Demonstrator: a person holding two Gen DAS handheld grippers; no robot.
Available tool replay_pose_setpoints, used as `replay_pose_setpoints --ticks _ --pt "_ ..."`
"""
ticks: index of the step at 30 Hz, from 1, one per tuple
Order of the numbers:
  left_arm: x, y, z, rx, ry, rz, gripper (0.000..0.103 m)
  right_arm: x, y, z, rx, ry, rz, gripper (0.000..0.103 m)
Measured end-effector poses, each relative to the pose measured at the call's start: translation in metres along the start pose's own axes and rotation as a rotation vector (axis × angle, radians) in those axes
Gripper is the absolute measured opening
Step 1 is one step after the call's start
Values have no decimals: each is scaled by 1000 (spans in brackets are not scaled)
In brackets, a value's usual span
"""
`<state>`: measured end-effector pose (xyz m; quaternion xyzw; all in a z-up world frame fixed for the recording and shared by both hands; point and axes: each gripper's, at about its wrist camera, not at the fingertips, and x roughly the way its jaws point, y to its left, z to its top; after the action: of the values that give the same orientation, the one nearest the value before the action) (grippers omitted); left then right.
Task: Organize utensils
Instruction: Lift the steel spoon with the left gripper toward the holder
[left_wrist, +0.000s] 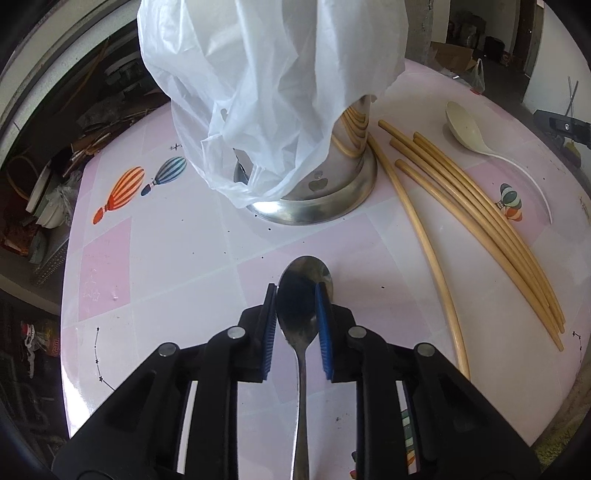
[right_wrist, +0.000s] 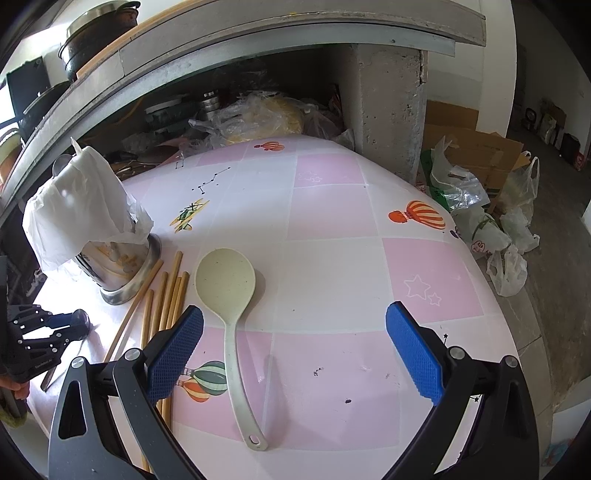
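Left wrist view: a metal spoon (left_wrist: 304, 295) is clamped at its bowl by the left gripper (left_wrist: 298, 321), above the desk (left_wrist: 166, 266). Lifting into the bag-covered holder (left_wrist: 332, 177) seems next. The right gripper (right_wrist: 295, 350) is held wide open, empty, over the ladle (right_wrist: 227, 288).

Not much to read here tbh. There's tiny white lettering on the left gripper (right_wrist: 79, 325) body, off to the left of the right gripper (right_wrist: 295, 343), but it's too small to make out.

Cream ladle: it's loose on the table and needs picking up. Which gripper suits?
Right: the right gripper is open with the ladle between its fingers; the left gripper holds a metal spoon.
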<state>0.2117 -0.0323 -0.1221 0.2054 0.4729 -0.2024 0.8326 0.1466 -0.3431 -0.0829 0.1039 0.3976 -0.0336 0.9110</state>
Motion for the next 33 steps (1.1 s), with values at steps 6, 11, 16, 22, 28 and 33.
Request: replay_pose_setpoints --ticks 6,11,16,22,28,33 --pt "-17 -27 -7 44 -48 74 2 -1 -1 -1 3 -2 -3 96" --pt "-27 -45 -14 100 -62 123 1 -1 -2 0 4 -2 -3 96" --pt "-28 -60 -19 184 -59 172 1 0 -1 -1 7 0 -1 96" --pt "-25 -55 -14 170 -49 160 1 -1 -2 -2 6 -2 1 96" --pt "-19 -47 -12 132 -17 119 2 0 -4 -3 11 -2 2 96" --pt "-15 -37 -11 105 -16 96 2 0 -5 -3 14 0 5 96"
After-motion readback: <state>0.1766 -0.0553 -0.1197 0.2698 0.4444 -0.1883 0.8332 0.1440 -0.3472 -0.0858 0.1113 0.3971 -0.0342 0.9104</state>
